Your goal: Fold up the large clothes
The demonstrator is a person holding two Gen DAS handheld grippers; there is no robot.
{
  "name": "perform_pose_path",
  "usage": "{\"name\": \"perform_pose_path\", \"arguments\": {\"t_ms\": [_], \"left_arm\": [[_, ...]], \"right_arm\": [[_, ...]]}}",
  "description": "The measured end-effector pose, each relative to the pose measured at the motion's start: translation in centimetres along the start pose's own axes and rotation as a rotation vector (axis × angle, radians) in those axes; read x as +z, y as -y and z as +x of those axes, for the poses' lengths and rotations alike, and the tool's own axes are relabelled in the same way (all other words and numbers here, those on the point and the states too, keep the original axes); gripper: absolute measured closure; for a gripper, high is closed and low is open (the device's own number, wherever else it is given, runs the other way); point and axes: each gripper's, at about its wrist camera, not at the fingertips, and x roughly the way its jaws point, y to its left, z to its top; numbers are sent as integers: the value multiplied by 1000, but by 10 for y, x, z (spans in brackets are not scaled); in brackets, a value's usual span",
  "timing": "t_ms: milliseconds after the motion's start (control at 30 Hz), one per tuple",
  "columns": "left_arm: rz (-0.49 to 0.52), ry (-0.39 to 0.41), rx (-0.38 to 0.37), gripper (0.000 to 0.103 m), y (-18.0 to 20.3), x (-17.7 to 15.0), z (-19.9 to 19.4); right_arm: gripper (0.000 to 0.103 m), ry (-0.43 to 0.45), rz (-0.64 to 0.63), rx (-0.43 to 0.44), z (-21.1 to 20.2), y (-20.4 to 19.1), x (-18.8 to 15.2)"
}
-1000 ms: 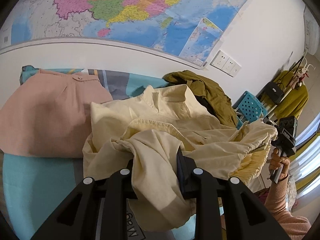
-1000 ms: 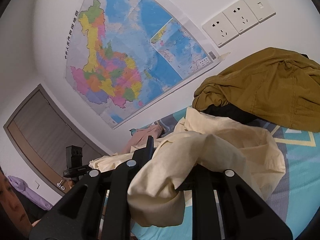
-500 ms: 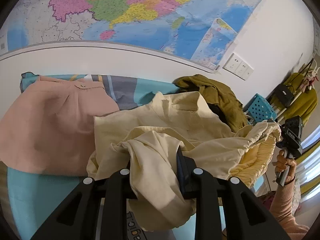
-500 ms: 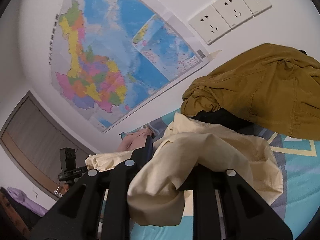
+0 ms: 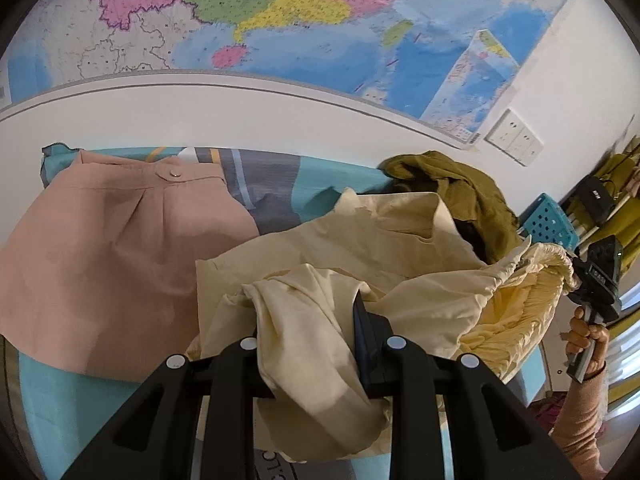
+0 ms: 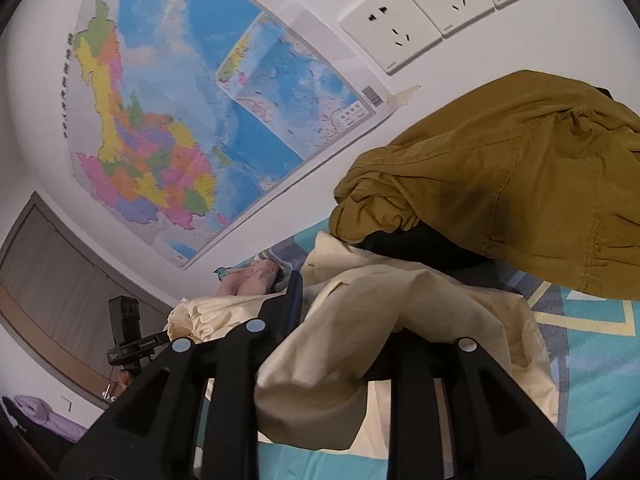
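Cream garment (image 5: 400,248) is being laid onto the bed (image 5: 60,408); left tool (image 5: 316,344) clamps it, right tool (image 6: 332,332) is opening around its cloth; next, let go and smooth it.

A teal-patterned bed (image 5: 52,396) carries a pink skirt (image 5: 108,264), cream garment (image 5: 384,248) and olive garment (image 6: 520,184).

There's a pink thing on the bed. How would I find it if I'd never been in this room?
Find the big colourful map on the wall, then look down to the blue bedsheet below it. The pink skirt lies flat there, beside the rumpled cream garment. It is the only smooth, spread-out piece, with one small button at its waistband.
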Motion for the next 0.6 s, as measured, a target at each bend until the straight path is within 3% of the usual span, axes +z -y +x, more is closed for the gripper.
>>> {"name": "perform_pose_path", "arguments": {"t_ms": [267, 533, 600], "left_arm": [[-32, -42, 33, 78, -10, 16, 27], [-55, -75, 65, 78, -15, 29, 51], [-63, -82, 67, 77, -16, 31, 57]], "right_arm": [[76, -22, 25, -42, 21, 10, 10], [65, -28, 62, -48, 35, 18, 16], [57, -26, 74, -42, 36, 21, 17]]}}
